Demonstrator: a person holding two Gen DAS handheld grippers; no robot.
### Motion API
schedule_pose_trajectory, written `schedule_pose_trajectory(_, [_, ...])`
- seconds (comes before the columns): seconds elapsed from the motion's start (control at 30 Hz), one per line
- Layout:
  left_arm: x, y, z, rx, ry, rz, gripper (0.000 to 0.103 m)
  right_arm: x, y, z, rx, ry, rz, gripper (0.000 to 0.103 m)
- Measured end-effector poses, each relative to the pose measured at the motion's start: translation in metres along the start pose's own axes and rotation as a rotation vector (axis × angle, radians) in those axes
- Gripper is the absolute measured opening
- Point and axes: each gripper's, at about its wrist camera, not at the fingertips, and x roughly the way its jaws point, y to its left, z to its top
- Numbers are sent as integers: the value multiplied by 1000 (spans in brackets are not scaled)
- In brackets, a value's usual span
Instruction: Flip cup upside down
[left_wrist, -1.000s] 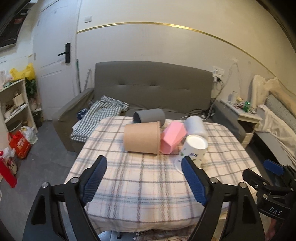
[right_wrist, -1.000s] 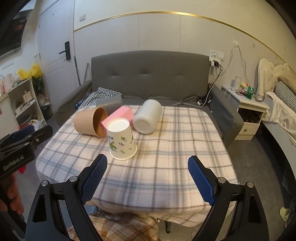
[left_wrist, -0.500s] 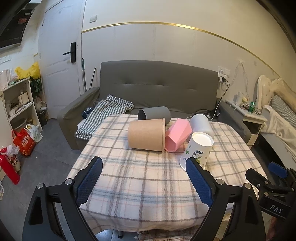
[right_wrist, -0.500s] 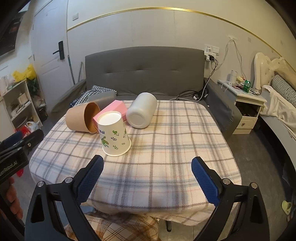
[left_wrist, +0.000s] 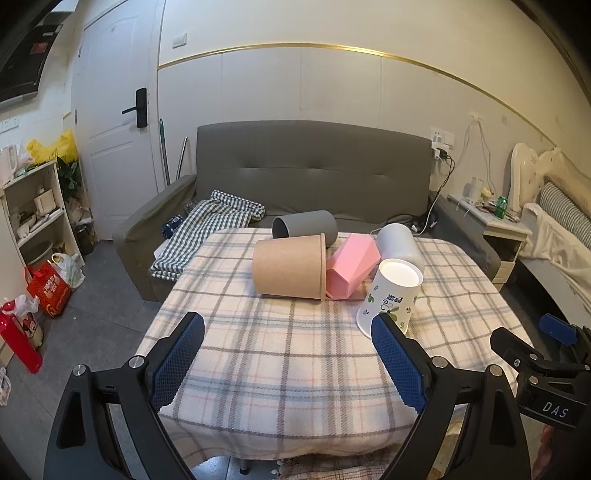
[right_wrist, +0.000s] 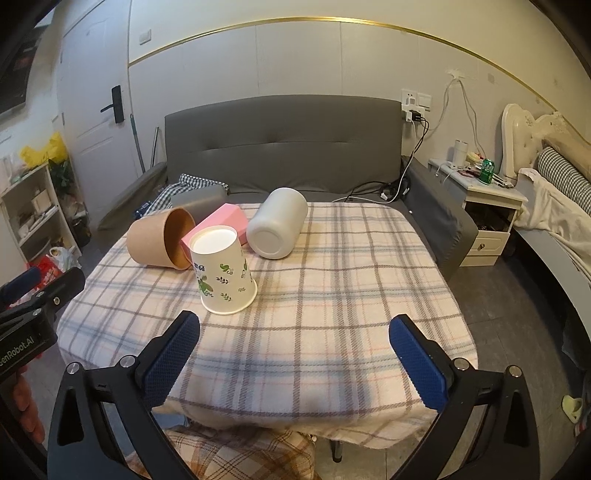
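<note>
The paper cup (right_wrist: 224, 270) stands upside down on the plaid tablecloth (right_wrist: 332, 295), just beside the brown tub (right_wrist: 159, 242) and pink box (right_wrist: 225, 221). Both the left gripper (left_wrist: 288, 354) and right gripper (right_wrist: 293, 356) hang spread wide, holding nothing. In the left wrist view, one blue pad (left_wrist: 397, 363) hides the cup's lower rim.

left gripper (left_wrist: 288, 345) jaws spread wide, empty; right gripper (right_wrist: 295, 341) likewise
</note>
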Motion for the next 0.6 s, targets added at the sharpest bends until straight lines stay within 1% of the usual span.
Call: schedule_pose_trajectory(0.6, [4,-1,-1,8,22,9,95,4,2,-4,-1,15,6,103])
